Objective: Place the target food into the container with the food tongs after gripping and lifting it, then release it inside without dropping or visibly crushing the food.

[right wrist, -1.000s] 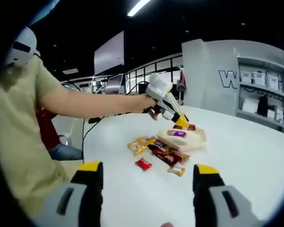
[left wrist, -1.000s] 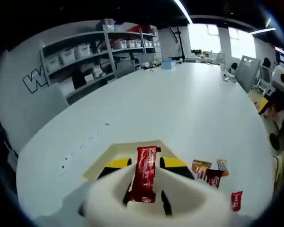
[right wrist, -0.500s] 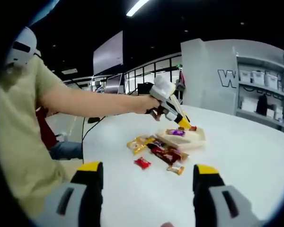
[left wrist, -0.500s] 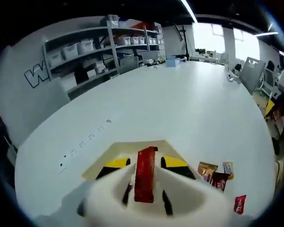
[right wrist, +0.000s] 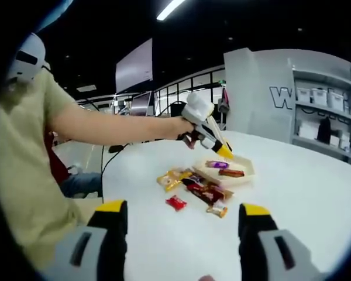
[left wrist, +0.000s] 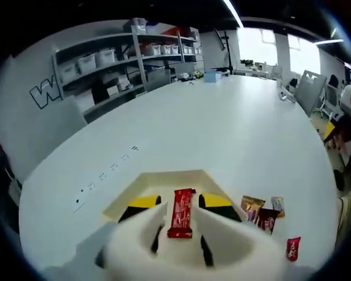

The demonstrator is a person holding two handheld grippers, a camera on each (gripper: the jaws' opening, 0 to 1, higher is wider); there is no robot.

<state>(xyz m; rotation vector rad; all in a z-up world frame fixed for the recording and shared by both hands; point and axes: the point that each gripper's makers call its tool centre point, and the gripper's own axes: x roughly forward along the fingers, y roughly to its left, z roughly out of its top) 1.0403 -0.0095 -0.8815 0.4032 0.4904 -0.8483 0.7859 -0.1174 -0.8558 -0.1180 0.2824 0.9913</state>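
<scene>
Landmark: cream tray (right wrist: 241,175), a shallow container on the white table (left wrist: 234,134); seen close up as tray (left wrist: 164,179) in the left gripper view.
Person: left of the tray in the right gripper view, in a pale yellow shirt (right wrist: 23,170), one bare arm stretched toward the tray.
Loose snacks: small red packet (right wrist: 176,203) farthest left of the tray; a cluster of gold and dark wrappers (right wrist: 193,186) between it and the tray's near edge; same group as wrappers (left wrist: 260,211) beside the tray in the left gripper view.
Left gripper (right wrist: 217,146): white body, yellow-tipped jaws standing apart above the tray, nothing between them; also left gripper (left wrist: 180,202).
Target food: red wrapped bar (left wrist: 181,212) lying flat in the tray, below the spread jaws; same bar (right wrist: 231,172) beside a purple-wrapped bar (right wrist: 217,165).
Right gripper (right wrist: 184,212): near side of the tray, well apart from it, jaws wide apart and empty.
Shelving (left wrist: 123,64): beyond the tray, against the wall, holding white bins.
</scene>
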